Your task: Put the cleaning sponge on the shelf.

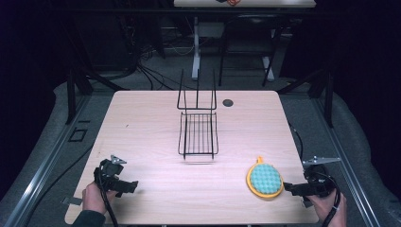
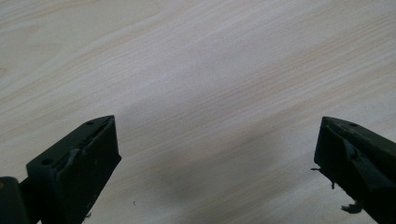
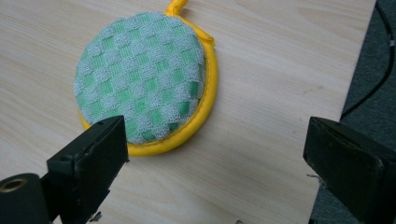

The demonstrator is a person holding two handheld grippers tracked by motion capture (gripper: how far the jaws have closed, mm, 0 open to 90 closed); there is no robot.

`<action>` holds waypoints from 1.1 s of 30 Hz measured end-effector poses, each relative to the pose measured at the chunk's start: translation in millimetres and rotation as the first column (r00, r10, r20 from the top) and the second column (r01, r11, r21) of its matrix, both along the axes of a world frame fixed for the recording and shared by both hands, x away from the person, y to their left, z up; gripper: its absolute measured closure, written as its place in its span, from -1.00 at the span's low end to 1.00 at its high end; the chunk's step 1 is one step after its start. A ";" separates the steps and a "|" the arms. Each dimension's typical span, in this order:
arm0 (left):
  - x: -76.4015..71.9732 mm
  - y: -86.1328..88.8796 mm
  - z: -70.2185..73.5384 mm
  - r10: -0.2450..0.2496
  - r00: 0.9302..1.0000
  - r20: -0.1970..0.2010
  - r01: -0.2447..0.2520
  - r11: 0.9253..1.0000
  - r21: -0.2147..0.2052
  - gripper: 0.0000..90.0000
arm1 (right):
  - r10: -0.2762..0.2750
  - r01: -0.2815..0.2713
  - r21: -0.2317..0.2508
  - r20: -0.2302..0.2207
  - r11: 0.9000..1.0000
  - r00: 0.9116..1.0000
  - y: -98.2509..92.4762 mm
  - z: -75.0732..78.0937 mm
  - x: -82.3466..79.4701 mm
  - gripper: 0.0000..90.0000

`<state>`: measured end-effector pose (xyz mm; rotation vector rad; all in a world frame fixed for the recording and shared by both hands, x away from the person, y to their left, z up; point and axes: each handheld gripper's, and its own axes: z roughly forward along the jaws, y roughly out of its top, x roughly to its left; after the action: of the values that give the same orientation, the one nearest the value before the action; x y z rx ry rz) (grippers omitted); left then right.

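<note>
Rack point(image 1: 198, 135): centre of the surface point(image 1: 142, 118).
Scrubber point(image 1: 265, 180): near right, flat.
Left gripper point(image 1: 128, 186): near left, jaws apart, empty.
Right gripper point(image 1: 289, 188): just right of scrubber, jaws apart, empty.

On my high view the table point(image 1: 142, 123) is pale wood with a fine lengthwise grain, and the wire rack point(image 1: 198, 133) at the centre of the frame is plain black. At lower right I see a round scrubber point(image 1: 265, 181) with a green-and-grey checked face, a yellow rim and a small orange-yellow loop. Both my left gripper point(image 1: 134, 186) and right gripper point(image 1: 287, 187) are black.
</note>
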<state>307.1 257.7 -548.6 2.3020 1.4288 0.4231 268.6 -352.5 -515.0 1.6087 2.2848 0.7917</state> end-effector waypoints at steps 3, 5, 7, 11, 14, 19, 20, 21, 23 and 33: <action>0.5 1.0 0.2 0.005 1.000 -0.002 -0.005 1.000 -0.004 -1.00 | 0.010 -0.010 -0.003 0.000 1.000 1.000 1.1 -0.7 1.9 -0.87; 1.2 1.8 0.7 0.003 1.000 0.003 -0.003 1.000 -0.012 -1.00 | 0.011 -0.011 -0.004 0.000 1.000 1.000 1.4 -0.7 2.6 -0.87; 1.2 -0.2 1.3 -0.009 1.000 0.005 0.009 1.000 -0.008 -1.00 | 0.014 -0.014 -0.001 0.001 1.000 1.000 1.7 -0.3 5.6 -0.88; 2.6 -1.4 1.0 -0.014 1.000 0.008 0.014 1.000 -0.006 -1.00 | 0.025 -0.025 -0.002 -0.002 1.000 1.000 6.3 -2.2 10.9 -0.89; 5.6 0.1 -0.6 -0.010 1.000 0.006 0.010 1.000 -0.005 -1.00 | 0.046 -0.045 0.002 -0.010 0.999 0.999 12.7 -4.8 14.5 -0.89; 4.9 0.5 -0.1 -0.011 1.000 0.006 0.011 1.000 -0.001 -1.00 | 0.079 -0.079 -0.004 -0.010 0.997 0.997 26.4 -4.0 21.2 -0.90; 4.9 0.5 0.1 -0.013 1.000 0.004 0.013 1.000 0.000 -1.00 | 0.086 -0.086 -0.007 -0.009 0.996 0.996 29.1 -4.0 22.3 -0.91; 5.3 0.2 -0.1 -0.016 1.000 0.004 0.016 1.000 0.001 -1.00 | 0.097 -0.097 -0.023 -0.010 0.995 0.995 31.1 -4.6 23.6 -0.91; 6.4 -1.2 -0.7 -0.019 1.000 0.002 0.019 1.000 0.005 -1.00 | 0.099 -0.100 -0.026 -0.023 0.995 0.995 34.7 -8.8 26.1 -0.92; 7.0 -3.1 -2.4 -0.025 1.000 -0.002 0.025 1.000 0.013 -1.00 | 0.085 -0.086 -0.008 -0.070 0.996 0.994 34.8 -23.3 44.3 -0.89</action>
<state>314.2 254.6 -551.0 2.3285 1.4009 0.4242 313.0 -317.7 -538.2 1.5664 2.4170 0.7527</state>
